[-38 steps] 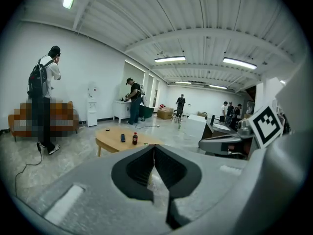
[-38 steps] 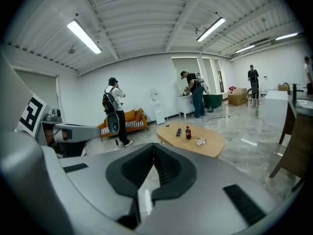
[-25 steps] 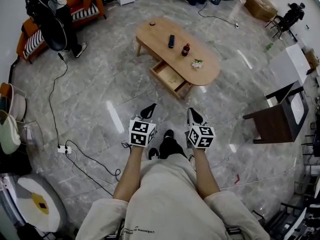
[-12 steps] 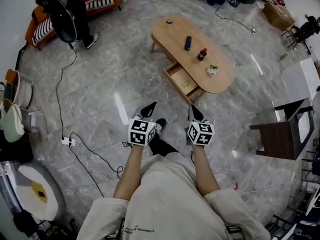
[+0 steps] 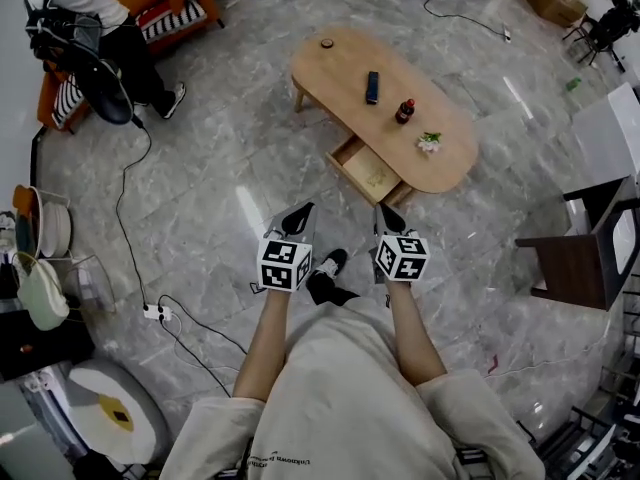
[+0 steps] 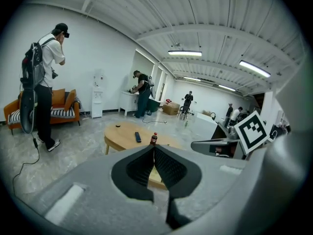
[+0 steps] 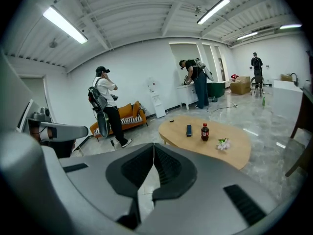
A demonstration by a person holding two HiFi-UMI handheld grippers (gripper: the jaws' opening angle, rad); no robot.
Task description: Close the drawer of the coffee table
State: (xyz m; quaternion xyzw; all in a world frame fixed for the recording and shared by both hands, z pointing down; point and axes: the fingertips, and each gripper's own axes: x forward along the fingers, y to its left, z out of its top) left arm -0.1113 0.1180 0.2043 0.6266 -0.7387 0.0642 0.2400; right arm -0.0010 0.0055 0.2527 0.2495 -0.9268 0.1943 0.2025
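Note:
An oval wooden coffee table stands on the marble floor ahead of me. Its drawer is pulled out toward me and looks empty inside. On the tabletop lie a dark remote, a small dark bottle, a sprig of flowers and a small round object. My left gripper and right gripper are held side by side short of the drawer, both shut and empty.
A person with a backpack stands by an orange sofa at the far left. Cables and a power strip trail on the floor at left. A dark side table stands at right. More people work by the far wall.
I have walked closer to the coffee table; the open drawer now lies nearer to both grippers. The grippers kept their shut pose side by side.

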